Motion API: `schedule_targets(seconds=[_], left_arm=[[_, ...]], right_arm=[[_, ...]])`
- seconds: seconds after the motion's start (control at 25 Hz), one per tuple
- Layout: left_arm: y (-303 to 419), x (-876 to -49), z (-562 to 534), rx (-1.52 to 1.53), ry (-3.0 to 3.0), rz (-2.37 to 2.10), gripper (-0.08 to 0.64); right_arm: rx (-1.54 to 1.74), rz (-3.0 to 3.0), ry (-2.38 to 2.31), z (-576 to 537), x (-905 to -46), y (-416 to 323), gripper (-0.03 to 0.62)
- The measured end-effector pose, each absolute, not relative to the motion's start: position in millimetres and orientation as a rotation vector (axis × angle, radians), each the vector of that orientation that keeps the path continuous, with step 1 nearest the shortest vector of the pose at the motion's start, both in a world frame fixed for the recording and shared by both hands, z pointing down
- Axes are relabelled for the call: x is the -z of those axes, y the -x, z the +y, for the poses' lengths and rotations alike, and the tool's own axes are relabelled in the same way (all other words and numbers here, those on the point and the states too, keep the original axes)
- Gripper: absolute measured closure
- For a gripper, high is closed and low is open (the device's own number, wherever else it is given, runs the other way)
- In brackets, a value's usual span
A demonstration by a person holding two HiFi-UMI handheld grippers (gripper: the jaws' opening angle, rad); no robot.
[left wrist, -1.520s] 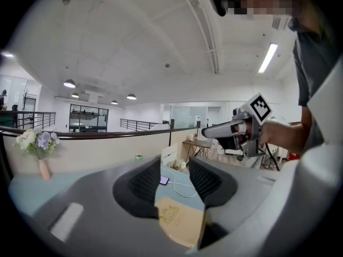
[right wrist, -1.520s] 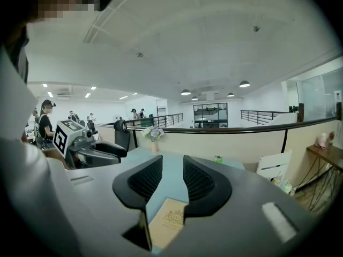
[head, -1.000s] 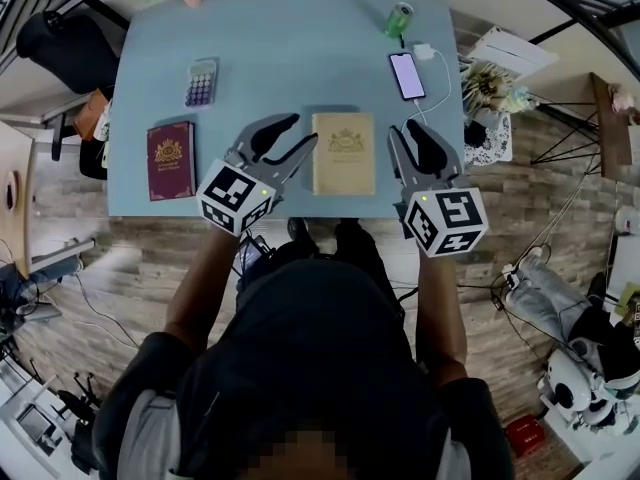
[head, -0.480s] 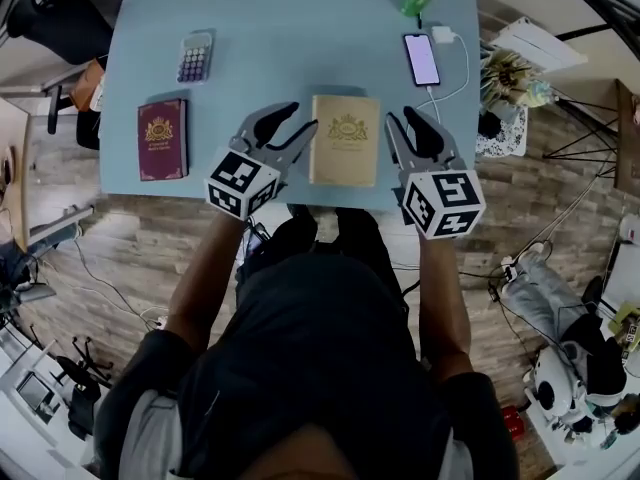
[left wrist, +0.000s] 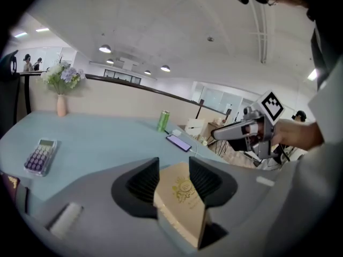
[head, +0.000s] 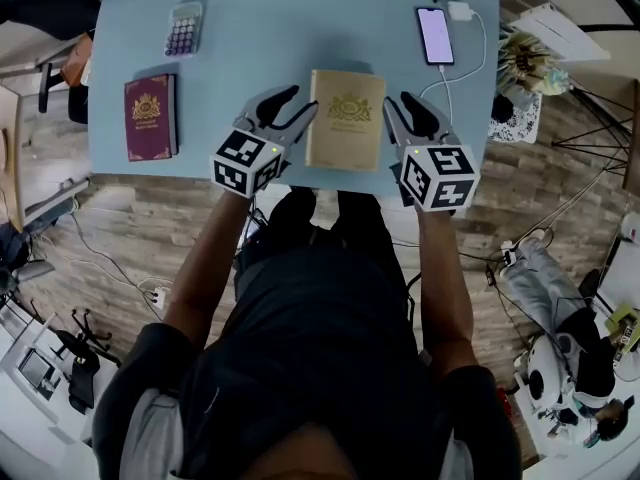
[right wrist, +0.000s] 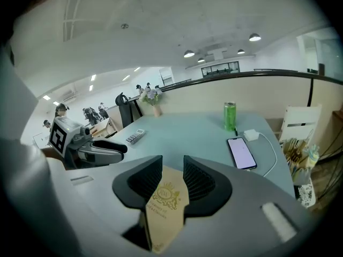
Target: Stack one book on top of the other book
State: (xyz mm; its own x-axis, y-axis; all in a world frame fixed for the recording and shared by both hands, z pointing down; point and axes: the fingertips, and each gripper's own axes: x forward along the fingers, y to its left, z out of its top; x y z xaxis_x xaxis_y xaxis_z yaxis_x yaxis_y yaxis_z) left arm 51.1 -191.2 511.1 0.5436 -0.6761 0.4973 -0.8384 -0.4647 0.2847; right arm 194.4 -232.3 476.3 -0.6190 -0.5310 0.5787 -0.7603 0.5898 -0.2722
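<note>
Forearms reach forward from our body, one on each side, and each hand holds a pair of tongs tilted forward and down over the near edge of the table (head: 280, 28). We have the left tongs (head: 298, 106) just beside the left edge of the tan book (head: 345, 120) and the right tongs (head: 402, 110) just beside its right edge. In both gripper views the jaws stand apart, with the tan cover showing in the gap and the pads clear of it, so both tongs are open and hold nothing. We count two books: the tan one lies flat between the tongs, and a maroon book (head: 150, 117) lies well apart to the left. We also count one calculator (head: 183, 28), one phone (head: 436, 35) and one green can (right wrist: 230, 116).
</note>
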Motion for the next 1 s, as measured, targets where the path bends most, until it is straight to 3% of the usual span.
schedule_targets(seconds=[0.68,1.0], left_arm=[[-63,-597,-184,-0.482,-2.086,-1.204,0.347],[-66,-620,-177,-0.485,-2.024,-1.201,0.347]], right_arm=[[-0.941,-2.212,-0.908,-222,-588,-203,0.488],[-1.006,-2.167,-0.855,-213,-616,-207,0.457]])
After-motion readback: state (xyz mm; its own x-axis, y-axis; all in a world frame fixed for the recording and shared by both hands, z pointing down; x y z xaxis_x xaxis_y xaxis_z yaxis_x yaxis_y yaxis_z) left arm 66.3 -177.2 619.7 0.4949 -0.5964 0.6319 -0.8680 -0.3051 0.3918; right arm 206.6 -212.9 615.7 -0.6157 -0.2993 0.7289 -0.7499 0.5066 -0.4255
